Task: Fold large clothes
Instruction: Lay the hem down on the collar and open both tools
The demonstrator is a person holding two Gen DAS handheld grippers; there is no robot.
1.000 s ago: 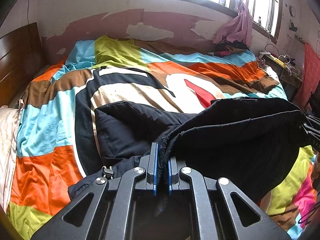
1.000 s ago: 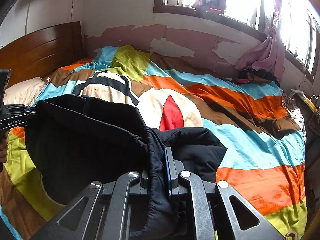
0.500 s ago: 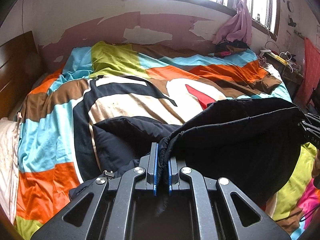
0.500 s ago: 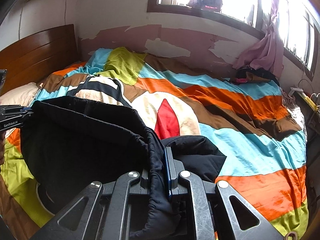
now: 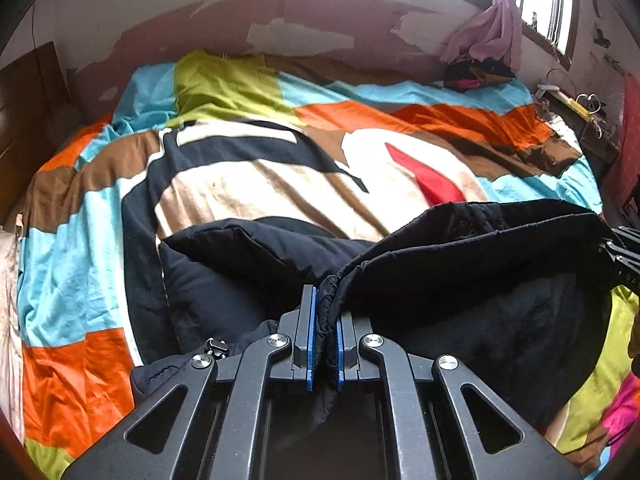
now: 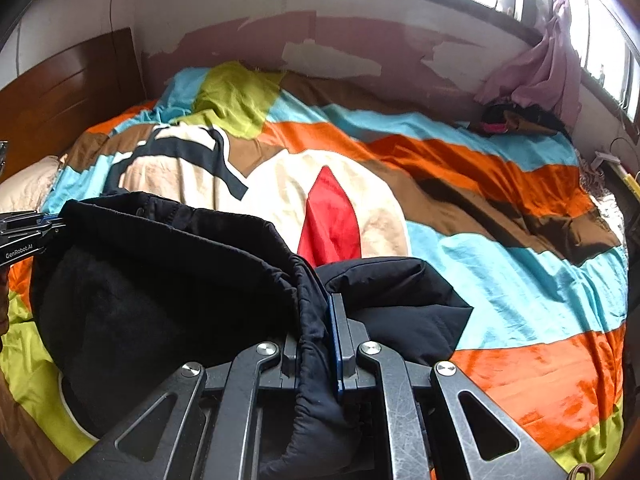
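Observation:
A large black padded jacket [image 5: 472, 280] hangs stretched between both grippers over the bed. My left gripper [image 5: 323, 300] is shut on one gathered edge of the black jacket, its blue pads pressing the fabric. My right gripper [image 6: 320, 304] is shut on the opposite edge of the black jacket [image 6: 160, 280], with cloth bunched over its left finger. A lower part of the jacket [image 5: 240, 272] lies on the quilt beyond the left gripper, and another part [image 6: 400, 300] rests beyond the right one. Each gripper shows at the other view's edge: right gripper [image 5: 622, 256], left gripper [image 6: 28, 232].
The bed carries a bright patchwork quilt [image 6: 500, 240] of orange, blue, green, brown and cream. A wooden headboard [image 6: 68, 92] stands at the left, a pillow [image 6: 28, 188] below it. A pile of clothes [image 6: 516, 116] and a pink curtain [image 6: 536, 76] sit by the window at the far right.
Both grippers have moved forward over the bed and sunk a little, carrying the jacket with them. The far wall and window have slid up in both views. Both grips are unchanged.

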